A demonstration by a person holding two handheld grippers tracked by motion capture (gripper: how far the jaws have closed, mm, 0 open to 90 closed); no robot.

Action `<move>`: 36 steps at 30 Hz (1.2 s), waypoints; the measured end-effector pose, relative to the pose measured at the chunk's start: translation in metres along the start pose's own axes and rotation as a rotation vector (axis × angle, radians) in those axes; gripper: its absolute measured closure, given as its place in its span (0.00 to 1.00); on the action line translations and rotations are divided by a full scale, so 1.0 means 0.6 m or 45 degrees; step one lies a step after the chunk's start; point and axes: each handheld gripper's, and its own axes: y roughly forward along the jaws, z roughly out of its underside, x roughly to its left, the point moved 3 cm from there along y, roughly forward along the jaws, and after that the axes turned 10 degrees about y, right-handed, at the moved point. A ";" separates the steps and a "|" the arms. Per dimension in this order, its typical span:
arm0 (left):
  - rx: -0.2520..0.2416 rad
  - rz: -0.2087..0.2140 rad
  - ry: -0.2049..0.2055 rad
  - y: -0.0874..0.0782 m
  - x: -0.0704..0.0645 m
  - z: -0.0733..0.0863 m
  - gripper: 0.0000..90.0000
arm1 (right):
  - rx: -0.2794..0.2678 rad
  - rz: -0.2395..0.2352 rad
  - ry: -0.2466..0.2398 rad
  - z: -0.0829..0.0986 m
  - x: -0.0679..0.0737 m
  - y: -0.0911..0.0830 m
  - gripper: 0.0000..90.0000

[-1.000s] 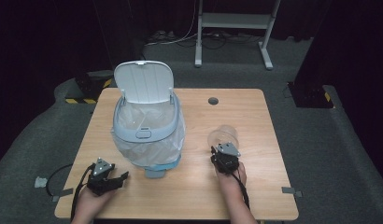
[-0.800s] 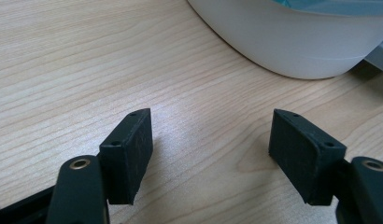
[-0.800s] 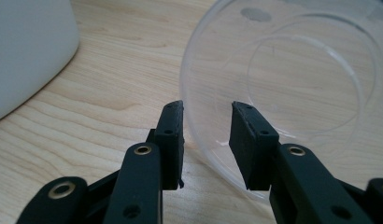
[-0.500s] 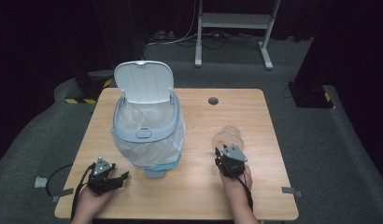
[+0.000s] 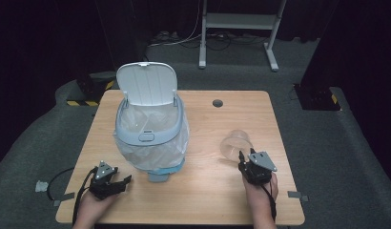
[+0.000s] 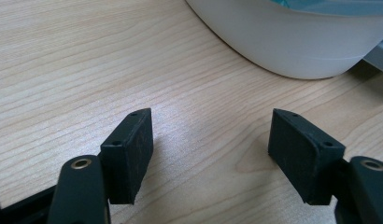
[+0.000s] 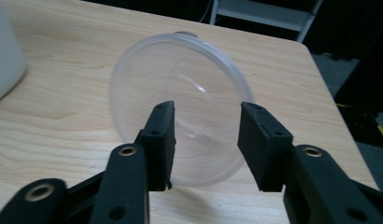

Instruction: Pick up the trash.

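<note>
While clear plastic cup (image 7: 180, 107) lies tipped, mouth toward right gripper (image 7: 206, 140) — jaws apart; left gripper (image 6: 210, 149) jaws apart too.

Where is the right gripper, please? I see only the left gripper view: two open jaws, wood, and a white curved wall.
Observer: The right gripper is at the table's right side, just behind a clear cup lying on its side.
Operator: Is it holding the cup?
Observer: No. In the right gripper view the jaws stand open before the cup's mouth.
Operator: And what is my white wall?
Observer: A bin with a bag inside; its lid stands open.
</note>
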 end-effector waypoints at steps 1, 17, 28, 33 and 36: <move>0.000 0.000 0.000 0.000 0.000 0.000 0.35 | 0.001 0.010 0.008 -0.001 -0.005 0.002 0.59; -0.001 0.001 -0.003 0.000 0.000 0.000 0.35 | 0.080 -0.029 0.120 0.014 -0.040 0.049 0.59; -0.001 0.001 -0.003 0.000 0.000 0.000 0.35 | 0.123 -0.052 0.103 0.025 -0.035 0.060 0.66; -0.001 0.001 -0.003 0.000 0.000 0.000 0.35 | 0.130 -0.055 0.097 0.028 -0.033 0.060 0.70; 0.000 0.001 -0.003 0.000 0.000 0.000 0.35 | 0.133 -0.060 0.092 0.030 -0.033 0.060 0.73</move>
